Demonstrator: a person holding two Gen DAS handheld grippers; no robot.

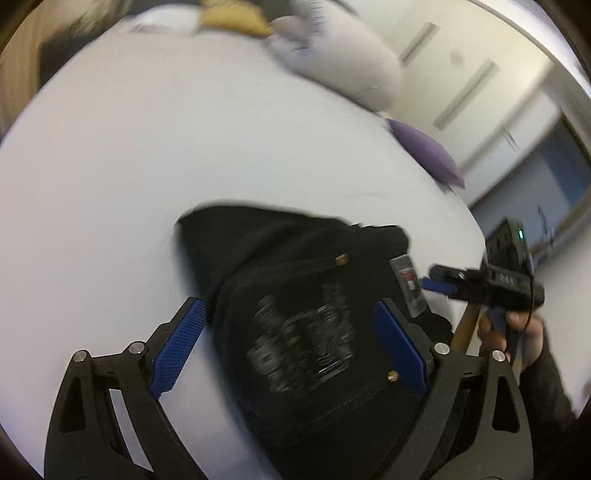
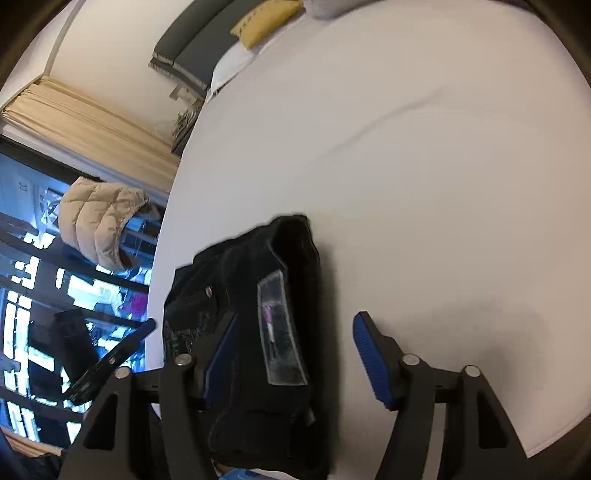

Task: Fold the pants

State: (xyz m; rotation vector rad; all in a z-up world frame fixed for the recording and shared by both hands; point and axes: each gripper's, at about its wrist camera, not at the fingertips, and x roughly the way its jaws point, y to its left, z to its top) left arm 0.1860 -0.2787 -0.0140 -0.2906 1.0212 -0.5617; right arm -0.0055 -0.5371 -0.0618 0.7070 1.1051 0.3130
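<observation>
Black folded pants [image 1: 295, 314] on white bed [image 1: 147, 166]

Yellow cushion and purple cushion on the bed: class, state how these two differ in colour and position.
The yellow cushion is mustard-coloured and lies at the far end of the white bed; the purple cushion is violet and sits at the bed's right edge, nearer the black folded pants. Both rest on the bed, apart from the pants.
</observation>
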